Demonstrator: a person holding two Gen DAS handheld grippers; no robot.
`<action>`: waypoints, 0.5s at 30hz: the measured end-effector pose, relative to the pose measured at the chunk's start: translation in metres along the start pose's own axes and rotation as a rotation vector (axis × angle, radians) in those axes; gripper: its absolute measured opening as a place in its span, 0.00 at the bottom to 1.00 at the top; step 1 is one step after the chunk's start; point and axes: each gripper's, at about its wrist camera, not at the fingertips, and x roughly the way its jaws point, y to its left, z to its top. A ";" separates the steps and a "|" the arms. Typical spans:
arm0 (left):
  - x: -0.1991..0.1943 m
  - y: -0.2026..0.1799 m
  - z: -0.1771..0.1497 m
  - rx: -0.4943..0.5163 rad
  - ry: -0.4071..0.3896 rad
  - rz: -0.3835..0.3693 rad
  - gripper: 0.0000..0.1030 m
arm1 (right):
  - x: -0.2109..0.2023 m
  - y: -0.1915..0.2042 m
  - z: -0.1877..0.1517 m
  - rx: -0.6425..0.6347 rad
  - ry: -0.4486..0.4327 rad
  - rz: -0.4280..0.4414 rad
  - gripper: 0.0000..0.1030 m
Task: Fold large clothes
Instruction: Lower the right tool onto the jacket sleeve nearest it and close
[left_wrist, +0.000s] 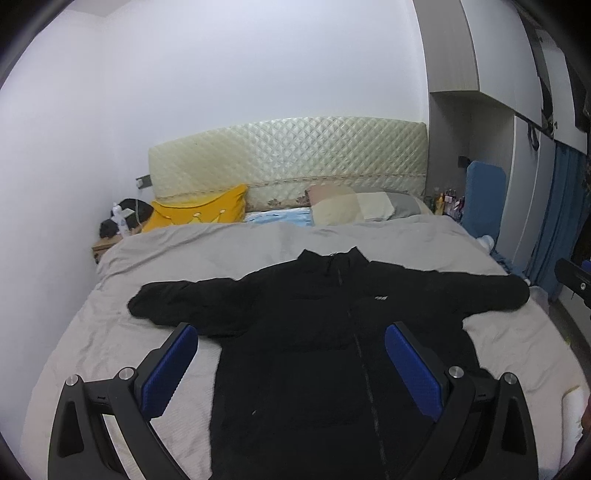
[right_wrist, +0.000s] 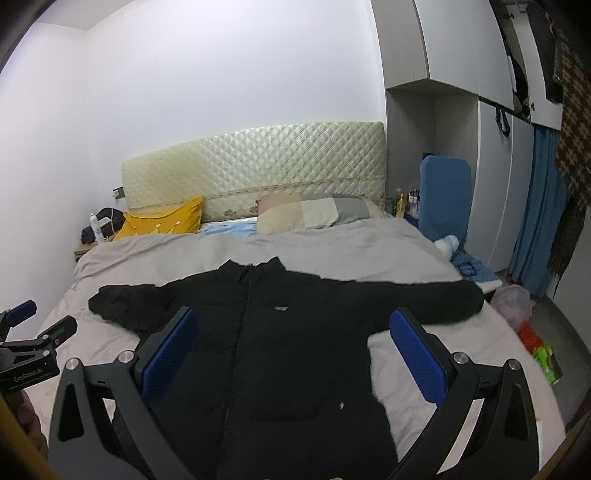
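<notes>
A large black zip jacket (left_wrist: 317, 332) lies flat, front up, on the grey bedspread (left_wrist: 229, 247), sleeves spread to both sides, collar toward the headboard. It also shows in the right wrist view (right_wrist: 280, 332). My left gripper (left_wrist: 291, 343) is open and empty, held above the jacket's lower left body. My right gripper (right_wrist: 291, 328) is open and empty above the jacket's lower right body. The right gripper shows at the right edge of the left wrist view (left_wrist: 574, 282), and the left gripper at the left edge of the right wrist view (right_wrist: 33, 332).
A quilted cream headboard (left_wrist: 288, 155), a yellow pillow (left_wrist: 199, 208) and patchwork pillows (left_wrist: 358, 206) stand at the bed's far end. A nightstand with clutter (left_wrist: 118, 221) is at the far left. A blue panel (right_wrist: 445, 195), wardrobe, curtain and floor clutter (right_wrist: 535, 343) are on the right.
</notes>
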 end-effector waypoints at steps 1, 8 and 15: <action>0.008 -0.001 0.005 -0.006 0.004 -0.005 1.00 | 0.003 -0.001 0.002 0.000 -0.002 -0.002 1.00; 0.058 -0.012 -0.006 0.011 0.023 0.003 1.00 | 0.050 -0.014 -0.009 0.015 -0.021 0.048 1.00; 0.115 -0.022 -0.044 0.077 0.078 0.033 1.00 | 0.129 -0.050 -0.037 0.004 -0.014 -0.024 1.00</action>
